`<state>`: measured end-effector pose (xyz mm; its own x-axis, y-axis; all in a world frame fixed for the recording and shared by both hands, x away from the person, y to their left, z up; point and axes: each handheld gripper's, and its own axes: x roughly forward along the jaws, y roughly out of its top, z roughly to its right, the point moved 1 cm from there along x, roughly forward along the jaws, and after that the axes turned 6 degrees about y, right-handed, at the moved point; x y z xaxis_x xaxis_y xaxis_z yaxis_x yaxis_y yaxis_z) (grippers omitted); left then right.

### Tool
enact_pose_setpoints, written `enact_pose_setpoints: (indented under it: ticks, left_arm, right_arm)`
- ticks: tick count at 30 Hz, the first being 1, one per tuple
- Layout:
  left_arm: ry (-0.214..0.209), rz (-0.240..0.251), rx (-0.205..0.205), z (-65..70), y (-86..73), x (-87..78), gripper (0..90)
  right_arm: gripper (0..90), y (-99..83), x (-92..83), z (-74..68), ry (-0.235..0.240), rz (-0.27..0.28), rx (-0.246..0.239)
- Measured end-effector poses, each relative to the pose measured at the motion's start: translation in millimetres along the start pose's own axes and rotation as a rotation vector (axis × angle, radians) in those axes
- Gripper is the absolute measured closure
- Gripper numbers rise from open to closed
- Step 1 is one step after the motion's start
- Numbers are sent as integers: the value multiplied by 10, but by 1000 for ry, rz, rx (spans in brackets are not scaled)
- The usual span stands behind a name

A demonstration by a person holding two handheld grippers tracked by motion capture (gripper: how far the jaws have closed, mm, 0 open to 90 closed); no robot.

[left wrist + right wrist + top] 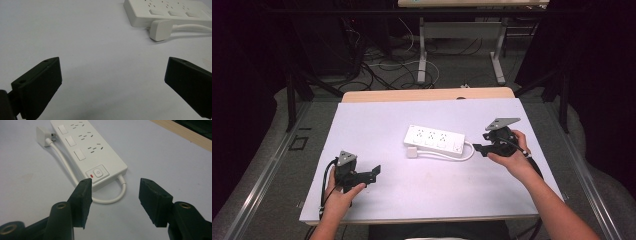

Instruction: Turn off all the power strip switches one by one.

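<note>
A white power strip (434, 141) (170, 10) (87, 147) lies flat near the middle of the white table (372, 120). It has three sockets, each with a switch, and a main button with a red light. Its white cable (464, 156) (110, 200) loops back along the near side to the plug (413, 152) (161, 30) (43, 136), which lies loose on the table. My right gripper (476, 148) (115, 192) hovers just off the strip's cable end, open, with nothing between its fingers. My left gripper (376, 171) (112, 75) rests at the front left, wide open over bare table.
A wooden strip (427, 94) runs along the table's far edge. Beyond it stand another desk's legs (422, 55) among floor cables (382, 70). Dark frames flank both sides of the table.
</note>
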<state>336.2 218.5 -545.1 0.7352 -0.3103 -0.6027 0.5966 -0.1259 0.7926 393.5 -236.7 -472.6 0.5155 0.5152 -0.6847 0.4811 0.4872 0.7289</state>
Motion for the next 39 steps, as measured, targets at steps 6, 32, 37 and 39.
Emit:
enact_pose_setpoints:
  ticks: [6, 32, 37, 39]
  left_arm:
    - [-1, -2, -4, -9, -4, -1, 9]
    - [1, -7, 1, -19, -12, -2, 10]
    - [2, -9, 1, -24, -15, 1, 10]
    - [2, -9, 2, -24, -16, 1, 10]
  right_arm:
    - [511, 69, 146, 23, 28, -23, 24]
    - [900, 171, 700, -13, 116, -130, -8]
    - [900, 188, 805, -28, 107, -167, -10]
    - [900, 195, 849, -26, 105, -167, -16]
